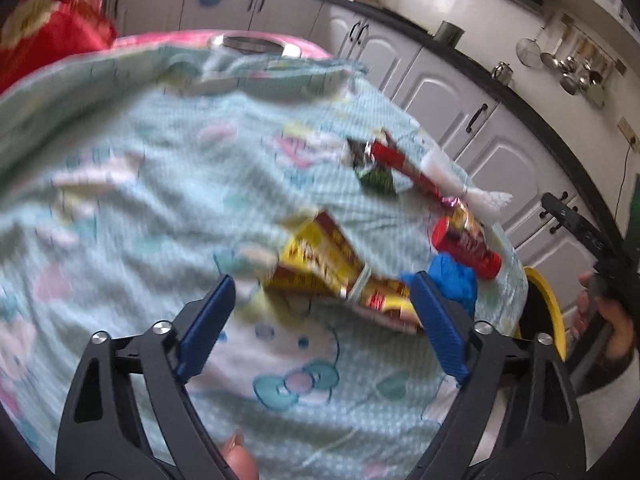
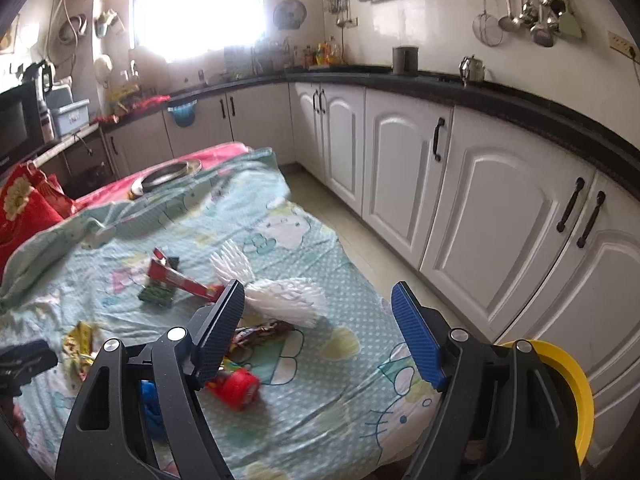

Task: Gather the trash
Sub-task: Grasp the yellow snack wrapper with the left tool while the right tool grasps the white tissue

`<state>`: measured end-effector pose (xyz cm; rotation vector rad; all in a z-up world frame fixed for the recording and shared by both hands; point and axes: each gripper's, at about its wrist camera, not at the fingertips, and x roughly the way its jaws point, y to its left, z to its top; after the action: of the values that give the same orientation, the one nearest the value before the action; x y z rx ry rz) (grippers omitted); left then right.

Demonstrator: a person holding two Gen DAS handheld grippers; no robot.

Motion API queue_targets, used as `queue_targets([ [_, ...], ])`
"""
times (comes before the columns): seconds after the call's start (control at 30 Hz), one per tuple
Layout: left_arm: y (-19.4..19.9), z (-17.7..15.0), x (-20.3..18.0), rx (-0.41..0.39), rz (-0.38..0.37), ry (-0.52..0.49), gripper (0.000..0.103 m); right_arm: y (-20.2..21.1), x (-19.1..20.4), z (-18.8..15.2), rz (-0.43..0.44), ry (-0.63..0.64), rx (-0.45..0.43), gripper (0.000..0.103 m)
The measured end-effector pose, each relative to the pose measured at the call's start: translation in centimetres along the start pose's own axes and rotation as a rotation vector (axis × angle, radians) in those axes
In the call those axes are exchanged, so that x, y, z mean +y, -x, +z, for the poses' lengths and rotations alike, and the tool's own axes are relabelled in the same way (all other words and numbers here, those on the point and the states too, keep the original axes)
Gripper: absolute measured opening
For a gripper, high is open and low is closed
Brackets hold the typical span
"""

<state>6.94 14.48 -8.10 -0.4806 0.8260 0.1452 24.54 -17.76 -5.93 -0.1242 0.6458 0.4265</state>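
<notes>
The left gripper (image 1: pixel 322 312) hangs wide open and empty just short of the yellow wrapper (image 1: pixel 320 260) on the cloth (image 1: pixel 120 152); its long axis slants across the gap, nearer the right finger. The right gripper (image 2: pixel 318 320), also open and empty, is over the red can (image 2: pixel 236 388), the white wad (image 2: pixel 280 300) beyond.

I note white cabinets (image 2: pixel 400 152) under a black worktop (image 2: pixel 500 92), utensils hanging on the wall (image 2: pixel 528 8), a kettle (image 2: pixel 472 68), bright window (image 2: pixel 196 4), steel basin (image 2: pixel 164 176) on pink cloth.
</notes>
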Motion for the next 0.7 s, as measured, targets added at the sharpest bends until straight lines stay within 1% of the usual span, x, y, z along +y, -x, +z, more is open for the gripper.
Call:
queue_targets([
  [0.03, -0.2, -0.3, 0.1, 0.013, -0.017, 0.020, 0.074, -0.6, 0.0, 0.0, 0.003, 0.001, 0.012, 0.073],
  [0.1, -0.6, -0.6, 0.0, 0.035, -0.052, 0.047, 0.070, -1.8, -0.1, 0.1, 0.021, -0.007, 0.037, 0.073],
  [0.27, -1.9, -1.1, -0.9, 0.078, -0.114, 0.087, 0.068, -5.0, 0.4, 0.3, 0.059, -0.006, 0.103, 0.070],
  [0.4, -3.1, -0.8, -1.4, 0.095, -0.134, 0.119, 0.067, -6.8, 0.8, 0.4, 0.077, 0.000, 0.144, 0.066],
  [0.47, -3.6, -0.4, -1.3, 0.091, -0.137, 0.146, 0.067, -7.8, 0.7, 0.3, 0.087, -0.007, 0.174, 0.061],
  [0.57, -4.1, 0.3, -0.8, 0.086, -0.150, 0.197, 0.066, -8.5, 0.6, 0.2, 0.114, -0.020, 0.205, 0.050],
  [0.63, -4.6, 0.8, -0.6, 0.089, -0.154, 0.219, 0.065, -8.6, 0.3, 0.3, 0.131, -0.026, 0.212, 0.037],
  [0.67, -4.8, 0.9, -0.6, 0.089, -0.155, 0.225, 0.065, -8.5, 0.3, 0.3, 0.143, -0.028, 0.214, 0.033],
  [0.7, -5.0, 1.1, -0.5, 0.090, -0.156, 0.235, 0.064, -8.4, 0.3, 0.2, 0.147, -0.027, 0.214, 0.024],
])
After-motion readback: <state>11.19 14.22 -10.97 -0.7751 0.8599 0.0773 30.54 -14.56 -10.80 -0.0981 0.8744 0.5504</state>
